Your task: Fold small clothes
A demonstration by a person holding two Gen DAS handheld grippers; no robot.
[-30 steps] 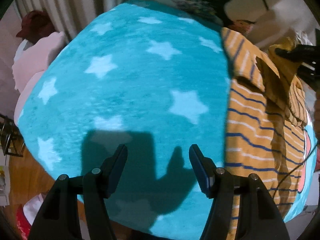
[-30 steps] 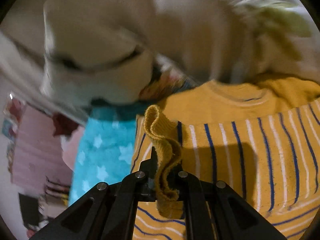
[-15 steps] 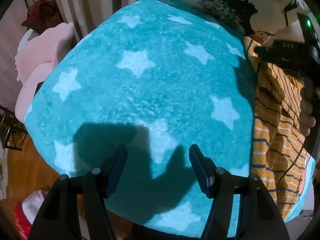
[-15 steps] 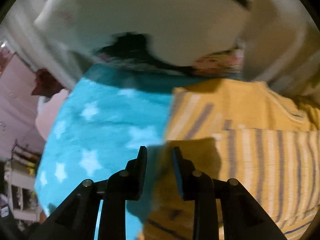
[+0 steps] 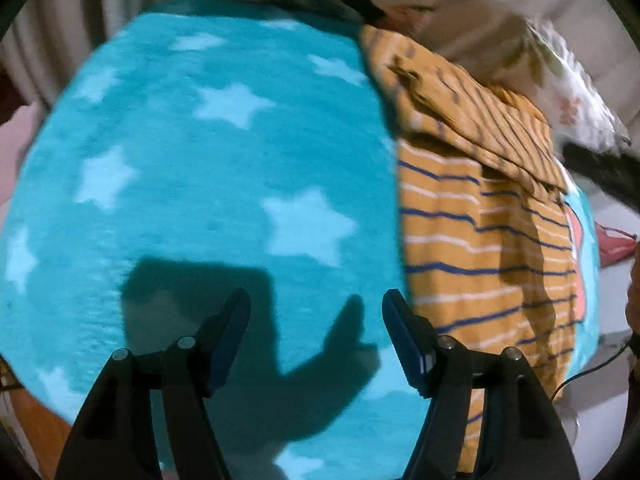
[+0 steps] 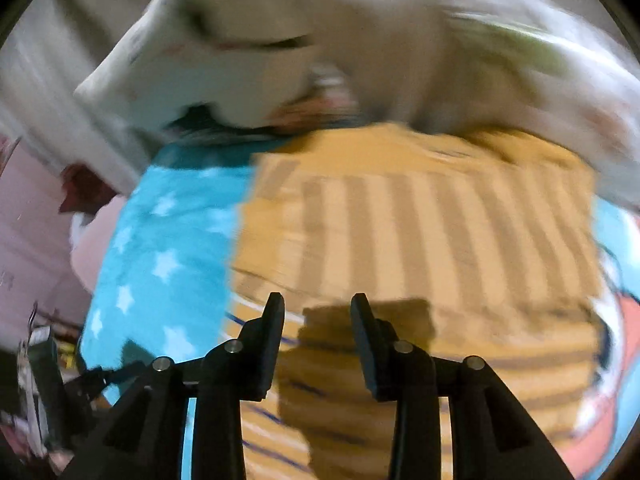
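Observation:
A mustard-yellow shirt with blue and white stripes [image 5: 480, 216] lies on a turquoise star blanket [image 5: 224, 168], its upper part folded over. My left gripper [image 5: 316, 316] is open and empty above the blanket, just left of the shirt's edge. In the right wrist view the shirt [image 6: 420, 240] is blurred and fills the middle. My right gripper [image 6: 318, 312] is open and empty, hovering over the shirt's near left part.
A white pillow or bedding [image 6: 224, 72] lies beyond the shirt. A pink cushion [image 6: 96, 248] sits left of the blanket. Curtains [image 5: 60, 36] hang at the back left. The blanket's front edge drops off near my left gripper.
My right gripper let go of the shirt's yellow cuff and opened, then drew back over the shirt. My left gripper stayed open and shifted over the blanket, now nearer the shirt's edge.

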